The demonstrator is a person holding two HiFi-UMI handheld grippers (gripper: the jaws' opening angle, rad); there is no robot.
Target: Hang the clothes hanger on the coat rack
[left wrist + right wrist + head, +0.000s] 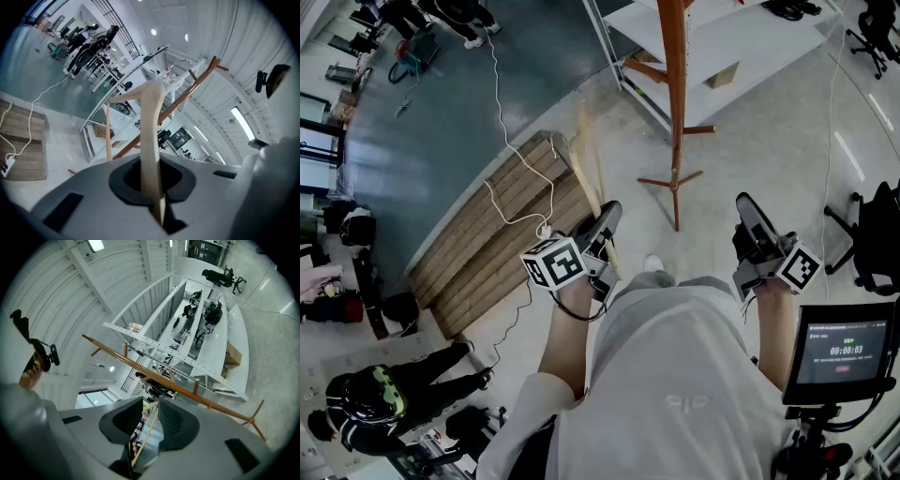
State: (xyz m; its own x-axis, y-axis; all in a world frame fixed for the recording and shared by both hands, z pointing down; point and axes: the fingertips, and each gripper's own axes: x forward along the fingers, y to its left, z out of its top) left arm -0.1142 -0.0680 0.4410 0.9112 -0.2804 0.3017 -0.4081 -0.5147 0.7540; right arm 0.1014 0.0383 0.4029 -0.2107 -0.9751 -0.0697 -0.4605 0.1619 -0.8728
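The light wooden clothes hanger (584, 155) sticks up and away from my left gripper (607, 214), which is shut on it. In the left gripper view the hanger's (151, 136) flat arm runs straight up out of the closed jaws of the left gripper (152, 183). The brown wooden coat rack (674, 84) stands ahead on its splayed feet, between the two grippers and beyond them. It crosses behind the hanger as the coat rack (187, 93). My right gripper (748, 208) is held level at the right, open. The right gripper (150, 416) faces the coat rack's pole (187, 392). A thin wooden strip shows in its gap.
A wooden pallet (497, 230) lies on the floor at the left, with a white cable and power strip (546, 228) on it. A white shelf unit (722, 47) stands behind the rack. A monitor (844, 352) and a black chair (877, 234) are at the right. People (384, 394) stand at lower left.
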